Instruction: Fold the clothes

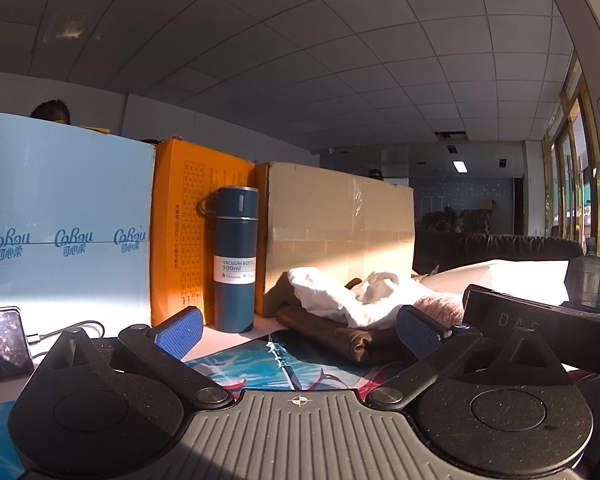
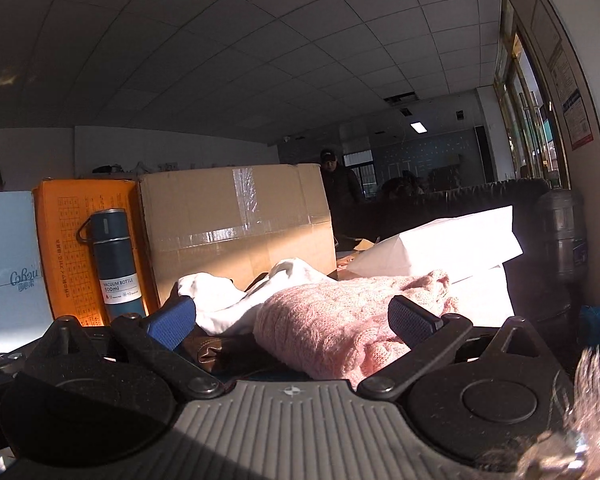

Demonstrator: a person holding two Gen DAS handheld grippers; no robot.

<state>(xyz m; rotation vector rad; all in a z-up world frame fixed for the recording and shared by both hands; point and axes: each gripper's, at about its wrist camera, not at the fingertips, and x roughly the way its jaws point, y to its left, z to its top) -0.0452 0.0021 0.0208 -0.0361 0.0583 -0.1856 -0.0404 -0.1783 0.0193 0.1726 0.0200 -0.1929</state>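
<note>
Two low views across a table, each looking out along a hand-held gripper's two blue-padded fingers. The left gripper (image 1: 300,330) sits low over a blue patterned mat (image 1: 260,364), its fingers spread wide apart with nothing between them. Ahead of it and slightly to the right lies a pile of clothes: a brown garment (image 1: 332,332) at the bottom, touching the mat's far edge, with a crumpled white garment (image 1: 352,294) heaped on top and a pink sweater (image 1: 440,306) just showing behind the right finger. The right gripper (image 2: 296,318) is also spread wide and holds nothing; in its view the pink sweater (image 2: 340,320) fills the space between and just beyond the fingers, folded thick, with the white garment (image 2: 228,300) beside it on the left and the brown garment (image 2: 216,350) under both. Whether the pads touch the sweater cannot be told. Behind the clothes stands a row of boxes: a pale blue box (image 1: 60,220) at left, an orange box (image 1: 192,216) beside it, and a taped cardboard box (image 1: 340,232) directly behind the pile. A dark blue vacuum bottle (image 1: 236,260) stands upright in front of the orange box. A phone (image 1: 2,344) with a cable lies at far left. A white bag (image 2: 440,244) sits in sunlight to the right of the clothes.
</note>
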